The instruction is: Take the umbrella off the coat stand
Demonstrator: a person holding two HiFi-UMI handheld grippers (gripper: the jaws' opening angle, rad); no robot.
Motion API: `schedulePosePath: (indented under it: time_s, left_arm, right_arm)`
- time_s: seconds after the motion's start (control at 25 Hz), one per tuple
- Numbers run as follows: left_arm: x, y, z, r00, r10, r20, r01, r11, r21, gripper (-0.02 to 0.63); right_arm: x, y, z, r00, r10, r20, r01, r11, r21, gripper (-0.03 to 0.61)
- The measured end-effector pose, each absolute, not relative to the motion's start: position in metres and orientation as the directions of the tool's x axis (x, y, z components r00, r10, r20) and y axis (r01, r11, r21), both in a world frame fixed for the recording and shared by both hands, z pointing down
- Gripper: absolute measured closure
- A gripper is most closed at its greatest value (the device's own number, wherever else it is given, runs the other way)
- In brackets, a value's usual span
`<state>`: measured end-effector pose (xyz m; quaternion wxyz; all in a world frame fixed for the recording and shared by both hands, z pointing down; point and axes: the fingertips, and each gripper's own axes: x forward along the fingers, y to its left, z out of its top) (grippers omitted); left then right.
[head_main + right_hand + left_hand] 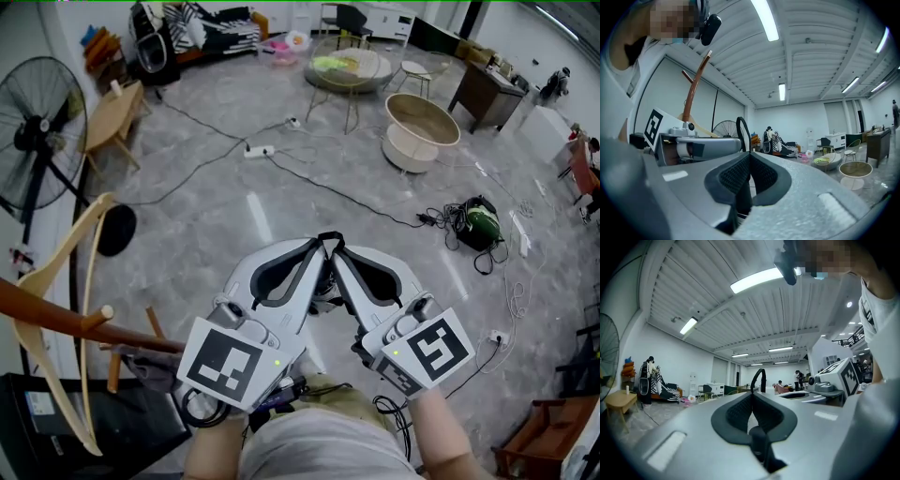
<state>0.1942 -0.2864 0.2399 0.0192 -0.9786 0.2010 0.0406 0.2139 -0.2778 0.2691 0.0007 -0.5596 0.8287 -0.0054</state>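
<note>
The black umbrella (pixel 328 241) shows me only its thin curved loop, arching over the meeting tips of both grippers at the centre of the head view, well apart from the stand. At the lower left edge leans the brown wooden coat stand (pixel 56 317), with a pale wooden hanger (pixel 66 253) beside it and a black floor fan (pixel 37 131) above. My left gripper (pixel 320 247) has its pads pressed together, and the loop (pixel 759 376) rises straight from their seam. My right gripper (pixel 338 251) is likewise clamped, the same loop (pixel 740 126) springing from its closed tips. A round pale tub (pixel 422 131) sits at upper right.
</note>
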Motion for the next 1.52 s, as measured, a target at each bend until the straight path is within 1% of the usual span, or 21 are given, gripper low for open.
schedulePosePath:
  time_s: [0.32,0.52,1.4,1.52]
  left_arm:
    - [0.208,-0.279,0.241,0.938,-0.336,-0.088,-0.339,-0.94,-0.025,0.594]
    - [0.213,-0.274,0.24,0.945,-0.315,-0.089,-0.319,-0.947,-0.03,0.594]
    - [0.209,-0.27,0.239,0.949,-0.303,-0.084,-0.308,-0.951,-0.044,0.594]
    - [0.21,-0.271,0.24,0.95,-0.299,-0.086,-0.303,-0.952,-0.042,0.594]
  right_arm:
    - [0.227,-0.269,0.268,-0.317,-0.948,-0.016,-0.948,0.317,-0.015,0.575]
    - [0.231,-0.264,0.269,-0.296,-0.955,-0.007,-0.955,0.296,-0.021,0.575]
    - [0.228,-0.261,0.269,-0.287,-0.958,-0.012,-0.957,0.287,-0.025,0.574]
    - [0.226,-0.263,0.265,-0.294,-0.955,-0.036,-0.955,0.295,-0.039,0.575]
